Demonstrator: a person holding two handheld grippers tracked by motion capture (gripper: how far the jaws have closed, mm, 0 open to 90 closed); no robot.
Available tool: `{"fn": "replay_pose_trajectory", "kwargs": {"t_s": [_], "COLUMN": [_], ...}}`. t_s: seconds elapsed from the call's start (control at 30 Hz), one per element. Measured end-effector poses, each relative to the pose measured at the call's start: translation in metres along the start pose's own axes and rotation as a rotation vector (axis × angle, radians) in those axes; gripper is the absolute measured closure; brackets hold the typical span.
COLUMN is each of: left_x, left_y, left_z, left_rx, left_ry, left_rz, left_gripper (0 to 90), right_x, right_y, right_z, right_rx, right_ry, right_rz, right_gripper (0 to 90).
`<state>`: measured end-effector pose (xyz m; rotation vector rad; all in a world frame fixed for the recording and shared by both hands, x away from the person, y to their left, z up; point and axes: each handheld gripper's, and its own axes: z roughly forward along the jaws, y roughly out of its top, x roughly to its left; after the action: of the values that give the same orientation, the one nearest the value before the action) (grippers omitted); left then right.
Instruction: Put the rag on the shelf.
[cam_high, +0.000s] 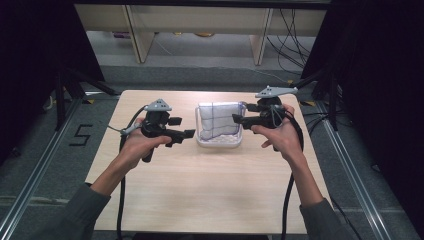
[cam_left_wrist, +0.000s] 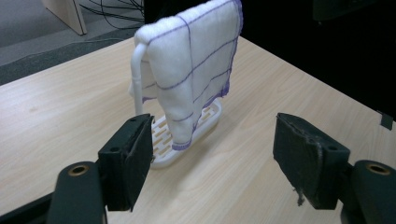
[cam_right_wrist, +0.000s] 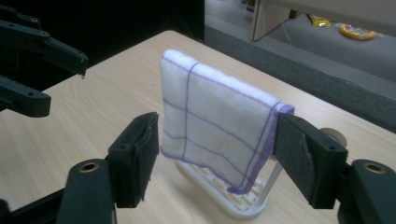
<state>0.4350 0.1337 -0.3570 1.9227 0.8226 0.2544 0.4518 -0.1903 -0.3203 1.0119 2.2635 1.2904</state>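
A white cloth with purple grid lines (cam_high: 219, 121) hangs folded over a small white rack (cam_high: 220, 143) at the middle of the table's far half. My left gripper (cam_high: 183, 127) hovers just left of the rack, jaws open and empty. In the left gripper view the cloth (cam_left_wrist: 196, 70) and the rack's post (cam_left_wrist: 138, 79) stand ahead of the gripper (cam_left_wrist: 212, 154). My right gripper (cam_high: 240, 114) sits at the rack's right side, also open. In the right gripper view the cloth (cam_right_wrist: 215, 121) hangs just beyond the parted jaws of that gripper (cam_right_wrist: 215, 158), and no pad presses on it. The left gripper (cam_right_wrist: 65, 81) shows far off.
The light wooden table (cam_high: 200, 190) has bare room in front of the rack. Black curtains flank both sides. Wooden furniture legs (cam_high: 137, 35) and loose cables (cam_high: 292, 40) lie on the floor beyond the far edge. A yellow tape roll (cam_right_wrist: 357, 31) lies there too.
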Motion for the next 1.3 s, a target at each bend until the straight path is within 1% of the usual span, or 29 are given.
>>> {"fn": "replay_pose_trajectory", "kwargs": {"t_s": [0.03, 0.07, 0.2, 0.23, 0.27, 0.33, 0.37, 0.47, 0.5, 0.53, 0.57, 0.6, 0.67, 0.7, 0.73, 0.8, 0.87, 0.9, 0.93, 0.97, 1.0, 1.03, 1.07, 1.1, 1.13, 1.2, 1.23, 1.27, 1.3], "left_x": [0.000, -0.001, -0.002, -0.001, -0.002, -0.003, -0.003, -0.005, -0.006, -0.007, -0.008, -0.009, -0.011, -0.013, -0.014, -0.016, -0.018, -0.019, -0.019, -0.020, -0.021, -0.022, -0.023, -0.024, -0.025, -0.026, -0.026, -0.026, -0.026], "left_y": [-0.002, -0.004, -0.012, -0.014, -0.016, -0.021, -0.022, -0.028, -0.030, -0.032, -0.034, -0.036, -0.040, -0.042, -0.044, -0.049, -0.055, -0.057, -0.059, -0.060, -0.062, -0.063, -0.065, -0.067, -0.070, -0.077, -0.080, -0.083, -0.086], "left_z": [-0.001, -0.002, -0.005, -0.007, -0.008, -0.010, -0.011, -0.013, -0.013, -0.014, -0.014, -0.014, -0.013, -0.013, -0.013, -0.014, -0.013, -0.013, -0.013, -0.014, -0.014, -0.014, -0.014, -0.015, -0.014, -0.013, -0.012, -0.011, -0.011], "left_rx": [-0.001, -0.001, -0.015, -0.018, -0.022, -0.023, -0.024, -0.030, -0.033, -0.032, -0.032, -0.028, -0.020, -0.025, -0.017, -0.021, -0.043, -0.047, -0.052, -0.058, -0.051, -0.041, -0.047, -0.048, -0.041, -0.022, -0.022, -0.018, -0.007], "left_ry": [-0.001, -0.002, -0.002, -0.012, -0.008, -0.006, -0.006, -0.014, -0.015, -0.023, -0.029, -0.032, -0.038, -0.030, -0.030, -0.030, -0.042, -0.051, -0.052, -0.052, -0.043, -0.038, -0.035, -0.028, -0.023, -0.018, -0.024, -0.023, -0.019], "left_rz": [0.000, -0.001, -0.011, -0.010, -0.013, -0.017, -0.020, -0.020, -0.022, -0.020, -0.019, -0.017, -0.013, -0.014, -0.009, 0.003, -0.006, -0.007, -0.006, -0.005, 0.004, 0.011, 0.015, 0.019, 0.028, 0.040, 0.047, 0.047, 0.050], "left_gripper": [28.5, 28.3, 28.0, 27.8, 27.6, 27.4, 27.2, 26.9, 26.9, 26.8, 26.6, 26.3, 25.9, 25.8, 25.7, 24.9, 24.7, 24.7, 24.7, 24.7, 24.7, 24.6, 24.5, 24.5, 24.5, 24.4, 23.8, 23.4, 23.4], "right_x": [0.001, 0.003, 0.006, 0.007, 0.008, 0.011, 0.012, 0.013, 0.015, 0.015, 0.017, 0.017, 0.019, 0.022, 0.023, 0.027, 0.030, 0.029, 0.032, 0.033, 0.035, 0.035, 0.037, 0.039, 0.039, 0.040, 0.038, 0.038, 0.039], "right_y": [-0.002, -0.005, -0.012, -0.014, -0.016, -0.020, -0.022, -0.027, -0.029, -0.031, -0.032, -0.034, -0.038, -0.040, -0.042, -0.046, -0.051, -0.053, -0.054, -0.055, -0.057, -0.059, -0.060, -0.062, -0.064, -0.069, -0.071, -0.073, -0.075], "right_z": [0.000, -0.001, -0.001, -0.003, -0.003, -0.003, -0.004, -0.005, -0.004, -0.005, -0.007, -0.006, -0.008, -0.008, -0.007, -0.007, -0.004, -0.002, -0.001, 0.000, 0.001, 0.003, 0.004, 0.003, 0.004, 0.004, 0.006, 0.005, 0.006], "right_rx": [-0.005, -0.001, -0.021, -0.011, -0.013, -0.014, -0.011, -0.021, -0.028, -0.020, -0.017, -0.032, -0.029, -0.023, -0.036, -0.021, -0.022, -0.013, -0.007, -0.009, 0.001, -0.010, -0.003, 0.006, 0.003, 0.005, -0.015, 0.007, 0.001], "right_ry": [0.004, 0.006, 0.010, 0.011, 0.019, 0.020, 0.012, 0.018, 0.024, 0.034, 0.024, 0.039, 0.041, 0.039, 0.038, 0.038, 0.055, 0.059, 0.066, 0.066, 0.073, 0.069, 0.084, 0.082, 0.077, 0.082, 0.083, 0.088, 0.087], "right_rz": [-0.013, 0.001, -0.012, -0.006, -0.013, 0.004, -0.010, -0.015, 0.002, -0.001, 0.015, 0.004, -0.001, 0.011, -0.005, -0.012, -0.002, -0.028, -0.003, -0.008, 0.004, -0.024, -0.010, -0.012, -0.025, -0.022, -0.052, -0.045, -0.023], "right_gripper": [31.9, 31.9, 31.9, 31.9, 31.9, 31.9, 31.9, 31.9, 31.9, 31.9, 31.9, 31.9, 31.9, 31.9, 31.9, 31.8, 31.9, 31.8, 31.9, 31.9, 31.9, 31.9, 31.9, 31.9, 32.0, 31.9, 31.9, 31.9, 31.9]}}
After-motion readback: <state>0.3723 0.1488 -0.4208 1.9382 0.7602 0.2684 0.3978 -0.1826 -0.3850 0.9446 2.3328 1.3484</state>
